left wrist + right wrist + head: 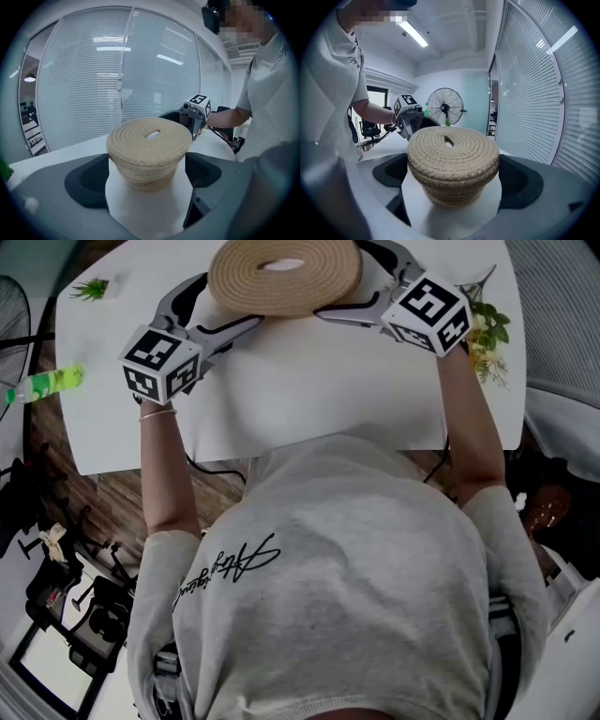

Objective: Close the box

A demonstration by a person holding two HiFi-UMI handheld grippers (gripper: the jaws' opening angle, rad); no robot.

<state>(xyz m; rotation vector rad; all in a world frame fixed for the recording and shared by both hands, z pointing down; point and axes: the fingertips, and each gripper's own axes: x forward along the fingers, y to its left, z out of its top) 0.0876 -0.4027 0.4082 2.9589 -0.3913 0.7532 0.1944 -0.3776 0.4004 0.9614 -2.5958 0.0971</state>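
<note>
A round woven rope box (149, 154) stands on the white table (309, 399), its coiled lid (284, 276) sitting on top of the body. In both gripper views the lid (452, 147) looks seated level on the box. My left gripper (225, 304) is open at the box's left side, one finger on each side of it. My right gripper (361, 282) is open at the right side in the same way. The box fills the gap between the left gripper's (146, 180) wide jaws and between the right gripper's (452, 183). The fingertips are hidden under the lid in the head view.
A small green plant (92, 287) and a green bottle (47, 383) sit at the table's left edge. Flowers (487, 329) lie at its right edge. A standing fan (445, 107) is beyond the table. The person's torso presses against the near edge.
</note>
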